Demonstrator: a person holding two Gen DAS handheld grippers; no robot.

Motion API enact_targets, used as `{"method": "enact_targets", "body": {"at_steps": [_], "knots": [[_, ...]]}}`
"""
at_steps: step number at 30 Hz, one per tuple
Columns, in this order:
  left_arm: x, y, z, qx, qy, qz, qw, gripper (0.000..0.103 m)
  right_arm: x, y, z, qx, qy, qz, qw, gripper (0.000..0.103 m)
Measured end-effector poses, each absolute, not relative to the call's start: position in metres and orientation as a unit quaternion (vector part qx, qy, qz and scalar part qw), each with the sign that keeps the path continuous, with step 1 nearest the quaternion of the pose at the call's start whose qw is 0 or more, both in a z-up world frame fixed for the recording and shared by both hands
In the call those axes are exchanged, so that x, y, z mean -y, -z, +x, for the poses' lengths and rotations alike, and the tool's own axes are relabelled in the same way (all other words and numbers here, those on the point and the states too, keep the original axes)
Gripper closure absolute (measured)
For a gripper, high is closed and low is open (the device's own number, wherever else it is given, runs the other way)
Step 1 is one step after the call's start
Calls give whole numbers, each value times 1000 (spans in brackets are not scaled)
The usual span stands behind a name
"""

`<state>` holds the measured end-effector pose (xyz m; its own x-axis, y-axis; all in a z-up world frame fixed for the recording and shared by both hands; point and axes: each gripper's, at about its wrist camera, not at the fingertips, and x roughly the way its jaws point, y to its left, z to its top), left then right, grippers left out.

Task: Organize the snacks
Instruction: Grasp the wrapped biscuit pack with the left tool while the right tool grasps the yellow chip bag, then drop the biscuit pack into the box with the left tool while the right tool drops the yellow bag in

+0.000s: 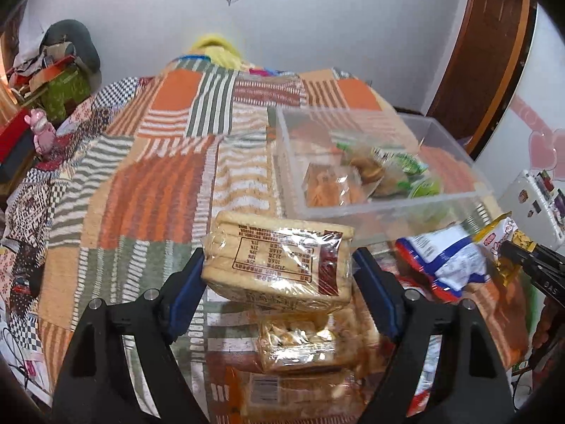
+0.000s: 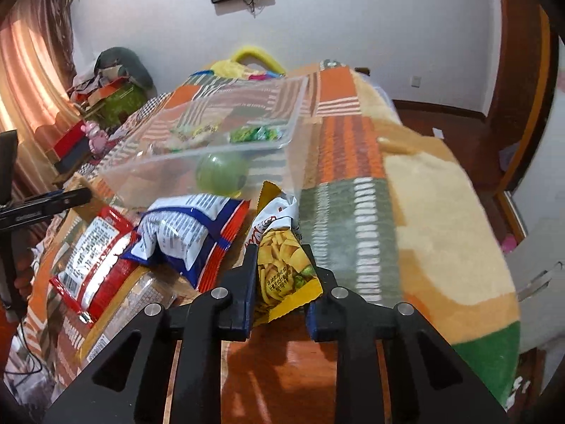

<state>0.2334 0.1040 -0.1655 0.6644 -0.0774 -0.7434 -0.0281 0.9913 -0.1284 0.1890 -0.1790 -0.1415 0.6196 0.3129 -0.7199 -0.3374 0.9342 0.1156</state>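
My left gripper (image 1: 279,268) is shut on a clear pack of beige biscuits (image 1: 279,261) and holds it above the bed, short of the clear plastic bin (image 1: 356,208). The bin holds several wrapped snacks (image 1: 374,173). My right gripper (image 2: 282,268) is shut on a yellow chip bag (image 2: 282,268) lifted near the bin's (image 2: 169,162) front wall. That bag also shows at the right of the left wrist view (image 1: 501,240). A blue-and-white snack bag (image 2: 187,229) and a red snack bag (image 2: 95,265) lie on the bed to its left.
A patchwork blanket (image 1: 152,190) covers the bed. More biscuit packs (image 1: 300,346) lie under my left gripper. A green ball (image 2: 220,175) shows through the bin wall. Clutter and boxes (image 1: 53,81) stand at the far left. The bed's right edge (image 2: 501,282) drops to a wooden floor.
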Motion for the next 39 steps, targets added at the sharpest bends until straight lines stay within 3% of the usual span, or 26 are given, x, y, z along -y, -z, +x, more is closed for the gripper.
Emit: {"method": "enact_targets", "body": {"at_steps": [17, 39], "knots": [[-71, 104, 274, -355, 40, -65, 932, 22, 156, 80, 215, -302, -195, -12, 933, 83], [-50, 153, 375, -419, 34, -62, 905, 21, 106, 115, 289, -355, -180, -50, 916, 83]]}}
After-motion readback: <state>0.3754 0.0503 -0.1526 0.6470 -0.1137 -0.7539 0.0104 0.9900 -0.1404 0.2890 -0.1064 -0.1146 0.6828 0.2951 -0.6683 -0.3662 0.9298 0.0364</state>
